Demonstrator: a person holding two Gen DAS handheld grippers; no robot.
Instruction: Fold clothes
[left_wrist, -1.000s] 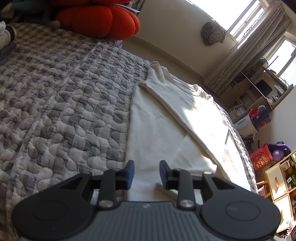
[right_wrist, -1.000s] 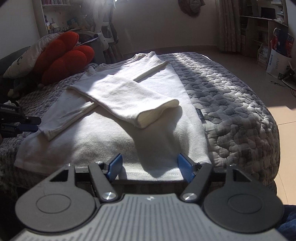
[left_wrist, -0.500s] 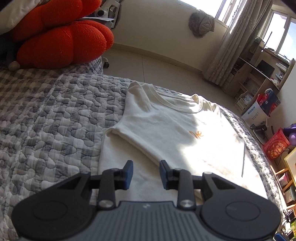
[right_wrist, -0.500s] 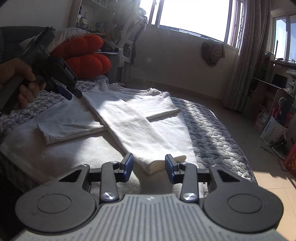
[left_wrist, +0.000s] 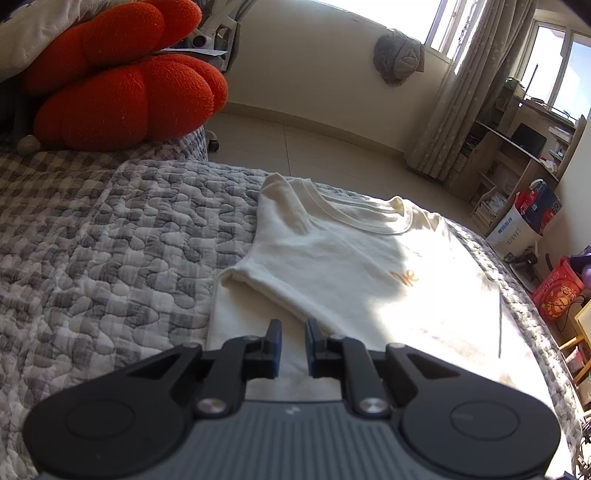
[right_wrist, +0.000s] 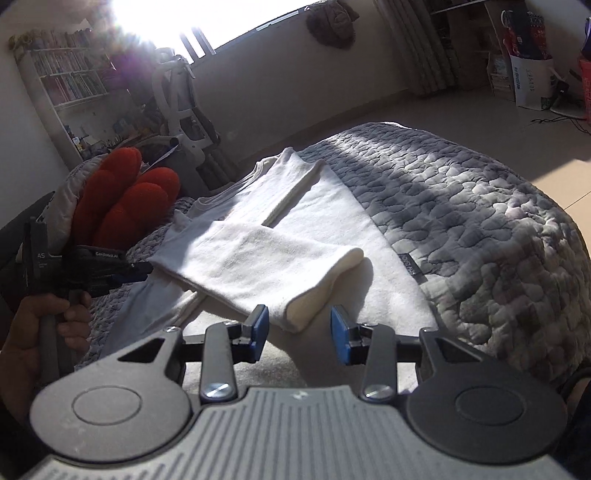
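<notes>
A cream long-sleeve shirt (left_wrist: 351, 266) (right_wrist: 332, 221) lies flat on the grey quilted bed (left_wrist: 110, 240), collar at the far end. One sleeve (right_wrist: 266, 258) is folded across its body. My left gripper (left_wrist: 293, 334) hovers over the shirt's left side, at the edge of a folded layer. Its jaws are closing to a narrow gap, and I see no cloth pinched in it. In the right wrist view a hand (right_wrist: 33, 332) holds this left gripper (right_wrist: 142, 266) at the shirt's left edge. My right gripper (right_wrist: 300, 317) is opening, with the sleeve's cuff end lying just ahead, untouched.
A red cushion (left_wrist: 122, 96) (right_wrist: 125, 206) sits at the head of the bed, left of the shirt. The quilt (right_wrist: 461, 221) drops off to the floor on the right. Boxes and shelves (left_wrist: 524, 221) stand by the far wall, with an office chair (right_wrist: 177, 96) behind the bed.
The left gripper swung toward the collar end, then held still while its jaws narrowed. The right gripper's jaws came in from wide, then widened a little, and it rolled near the cuff.
</notes>
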